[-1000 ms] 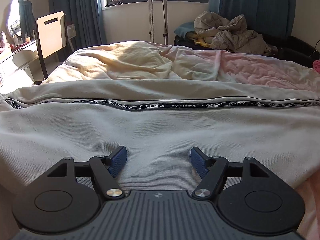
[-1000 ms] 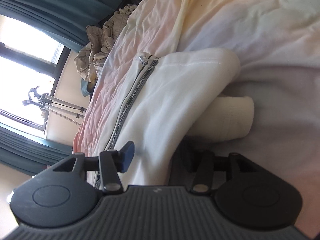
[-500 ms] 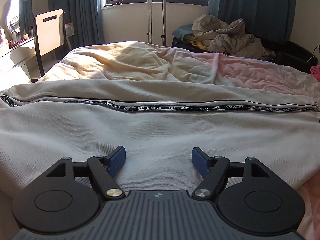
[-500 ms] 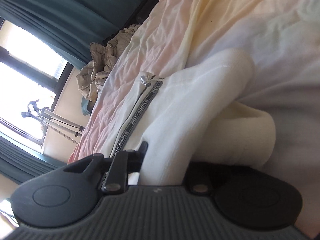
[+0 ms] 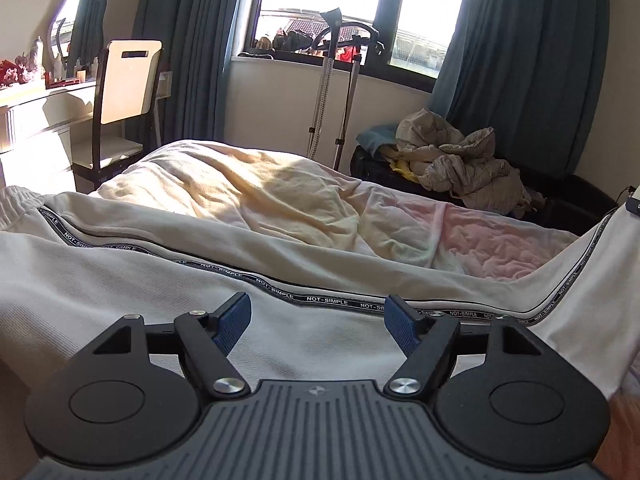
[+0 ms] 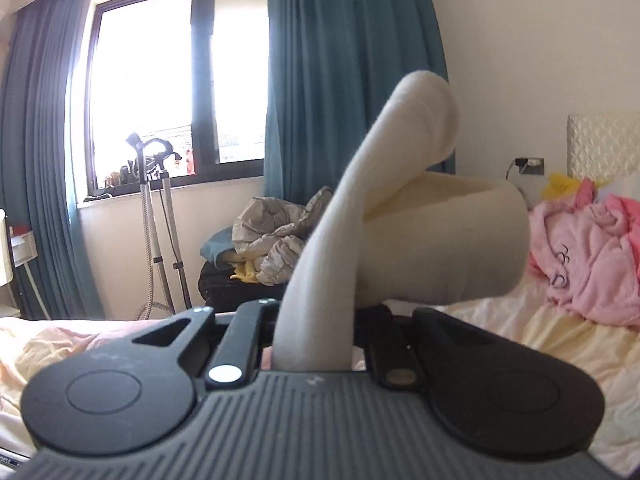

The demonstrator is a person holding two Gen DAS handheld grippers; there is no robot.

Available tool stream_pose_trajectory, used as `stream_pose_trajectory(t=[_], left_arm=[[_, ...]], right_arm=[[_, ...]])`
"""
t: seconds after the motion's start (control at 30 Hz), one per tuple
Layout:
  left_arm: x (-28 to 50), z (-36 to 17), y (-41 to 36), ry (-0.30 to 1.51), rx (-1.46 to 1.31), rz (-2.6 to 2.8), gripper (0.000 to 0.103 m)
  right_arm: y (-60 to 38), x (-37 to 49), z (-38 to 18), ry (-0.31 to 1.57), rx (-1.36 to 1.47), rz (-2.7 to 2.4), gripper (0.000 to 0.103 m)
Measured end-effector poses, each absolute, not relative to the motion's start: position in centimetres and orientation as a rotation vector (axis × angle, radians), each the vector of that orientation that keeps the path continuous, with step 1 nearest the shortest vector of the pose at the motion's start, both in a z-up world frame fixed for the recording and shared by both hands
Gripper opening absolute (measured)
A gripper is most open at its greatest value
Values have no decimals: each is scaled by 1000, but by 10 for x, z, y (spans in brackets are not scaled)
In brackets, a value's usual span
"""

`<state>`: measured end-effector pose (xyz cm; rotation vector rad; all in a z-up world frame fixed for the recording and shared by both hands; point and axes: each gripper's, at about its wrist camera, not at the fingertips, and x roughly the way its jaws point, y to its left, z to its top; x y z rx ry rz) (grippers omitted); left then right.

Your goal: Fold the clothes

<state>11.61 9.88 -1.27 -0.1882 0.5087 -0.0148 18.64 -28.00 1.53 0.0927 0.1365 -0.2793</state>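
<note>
Cream trousers (image 5: 160, 320) spread across bed (image 5: 500, 248), right gripper (image 6: 316, 344) just closed, pinching a trouser fold lifted above bed, left gripper (image 5: 320, 320) wide apart, empty, over trousers; pink robe (image 6: 588, 264) on bed beyond.

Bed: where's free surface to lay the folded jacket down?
Free: sunlit quilt beyond the jacket, toward the chair; also the pink quilt patch ahead. Crowded: pink robe by the headboard.

Blown-out window (image 6: 176, 84) backlights both fisheye-warped views; foreground cloth perhaps blurred.
</note>
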Motion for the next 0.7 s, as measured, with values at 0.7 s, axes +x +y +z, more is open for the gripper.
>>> stream_pose_trajectory(t=[0.7], left_arm=[[91, 4, 150, 372, -310, 34, 78]], right_arm=[[-10, 151, -130, 389, -547, 197, 19]])
